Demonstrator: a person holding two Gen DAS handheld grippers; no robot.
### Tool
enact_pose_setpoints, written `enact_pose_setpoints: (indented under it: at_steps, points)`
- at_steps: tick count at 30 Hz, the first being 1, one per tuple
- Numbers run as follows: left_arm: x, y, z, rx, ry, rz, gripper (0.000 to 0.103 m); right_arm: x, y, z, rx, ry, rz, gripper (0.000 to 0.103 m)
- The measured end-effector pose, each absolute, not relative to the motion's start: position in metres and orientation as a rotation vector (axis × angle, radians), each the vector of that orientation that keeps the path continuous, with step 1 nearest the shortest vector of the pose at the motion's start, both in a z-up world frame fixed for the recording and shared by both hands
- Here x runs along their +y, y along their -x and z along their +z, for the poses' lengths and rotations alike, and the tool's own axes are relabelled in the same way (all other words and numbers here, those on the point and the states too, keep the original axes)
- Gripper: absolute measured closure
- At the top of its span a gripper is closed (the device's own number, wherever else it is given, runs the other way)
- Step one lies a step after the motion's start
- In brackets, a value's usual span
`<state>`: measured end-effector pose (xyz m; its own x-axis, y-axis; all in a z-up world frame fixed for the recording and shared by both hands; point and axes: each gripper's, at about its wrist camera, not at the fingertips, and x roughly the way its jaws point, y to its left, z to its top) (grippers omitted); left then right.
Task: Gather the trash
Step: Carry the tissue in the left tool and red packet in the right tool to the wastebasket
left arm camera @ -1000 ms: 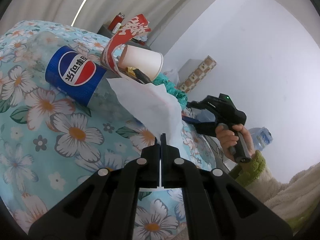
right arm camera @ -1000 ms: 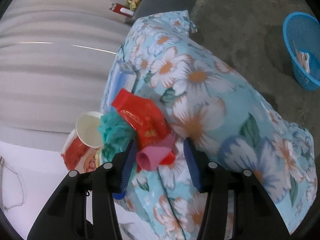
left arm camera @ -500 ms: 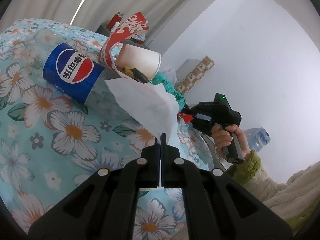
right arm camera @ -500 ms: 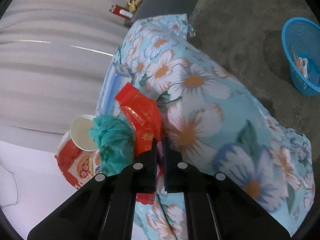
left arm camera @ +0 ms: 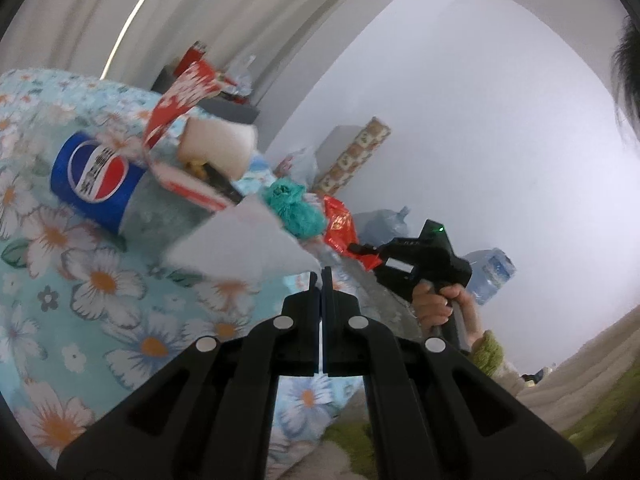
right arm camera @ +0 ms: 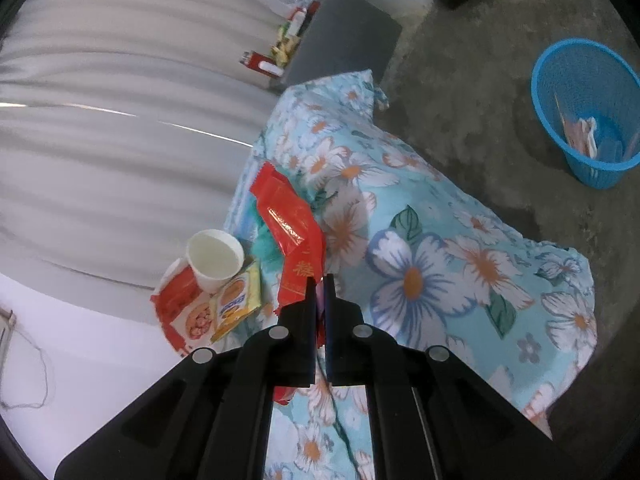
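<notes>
My left gripper (left arm camera: 321, 276) is shut on a corner of a white tissue (left arm camera: 236, 246), which hangs lifted over the floral bedcover (left arm camera: 100, 280). Behind it lie a Pepsi bottle (left arm camera: 94, 178), a white paper cup (left arm camera: 218, 150), a red and white snack bag (left arm camera: 180, 100) and a teal crumpled wad (left arm camera: 296, 208). My right gripper (right arm camera: 319, 280) is shut on a red wrapper (right arm camera: 294, 236), raised off the bedcover (right arm camera: 440, 240). In the left wrist view that gripper (left arm camera: 362, 250) holds the red wrapper (left arm camera: 340, 230) beside the teal wad.
A blue mesh basket (right arm camera: 588, 116) with some trash inside stands on the concrete floor at the upper right. A paper cup (right arm camera: 214, 256), a red snack bag (right arm camera: 180, 312) and a yellow packet (right arm camera: 236, 302) lie at the bed's edge. A dark nightstand (right arm camera: 348, 44) holds small items.
My right gripper shut on the red wrapper and drew it away from the pile, off the bedcover. My left gripper rose a little with the tissue, which now hangs clear of the bottle.
</notes>
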<state>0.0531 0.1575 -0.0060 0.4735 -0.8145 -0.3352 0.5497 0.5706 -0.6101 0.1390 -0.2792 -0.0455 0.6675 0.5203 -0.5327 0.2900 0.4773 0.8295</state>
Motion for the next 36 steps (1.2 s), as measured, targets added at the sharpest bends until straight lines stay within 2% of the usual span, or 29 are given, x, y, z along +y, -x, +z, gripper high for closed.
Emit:
enact_pose_setpoints:
  at_steps: [19,36]
  points:
    - [0.098,-0.065,0.049,0.545,0.387,-1.043,0.103,-0.305,-0.095,-0.022,0.728,-1.149,0.181,0.1]
    - [-0.048,-0.098,0.092,0.56,0.256,-1.229,0.103,-0.372,-0.048,-0.026,0.567,-1.268,0.099,0.1]
